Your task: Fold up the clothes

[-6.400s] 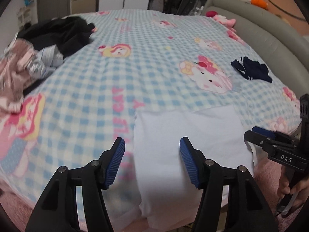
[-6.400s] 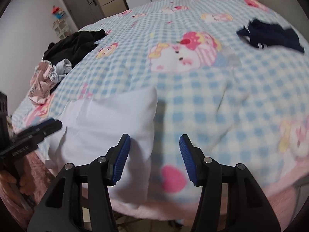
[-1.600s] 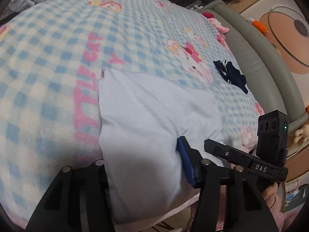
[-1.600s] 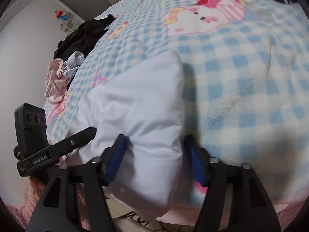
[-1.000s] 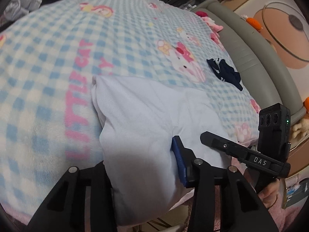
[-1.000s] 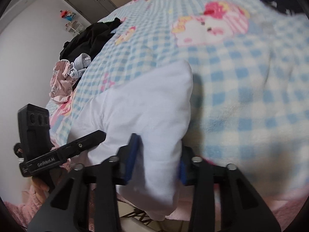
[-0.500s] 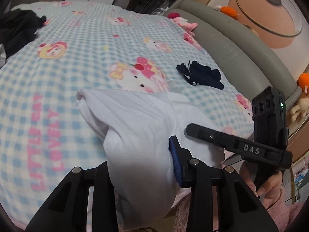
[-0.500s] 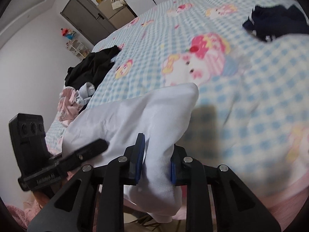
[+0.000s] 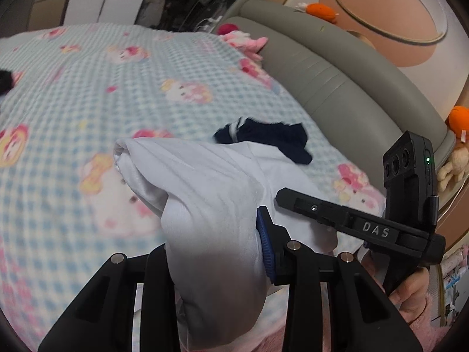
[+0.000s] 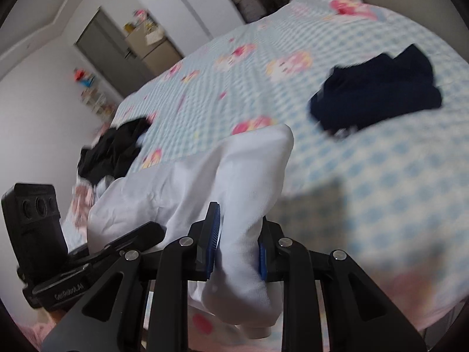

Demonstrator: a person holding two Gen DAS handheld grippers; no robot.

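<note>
Behind both claws lies a bed with a blue checked blanket printed with pink cartoon cats, and a grey padded headboard runs along its far right side.

Starting at the left: far ahead and to the left of the right gripper there is a heap of black clothes on the blanket. The left gripper is clamped on the white garment; only its right blue pad is visible, pressing into the cloth, and the other pad is hidden under the fabric. The garment bulges up between its jaws and hangs down below them, lifted off the blanket.

Further to the right, the right gripper is also closed on the same white garment, with both blue pads pinching a thick folded edge; its jaws have just been closing on that cloth. Ahead of it and to the right lies a small navy garment, well apart from the white one.

I judge that the white garment is light, soft and quite limp: it sags at once where nothing supports it, and the layers may slide over each other. A hold near the two corners of the folded edge, as now, seems best, because a grip in the middle would let the sides droop. Thick bunches between the pads could slip out if the pull is quick.
</note>
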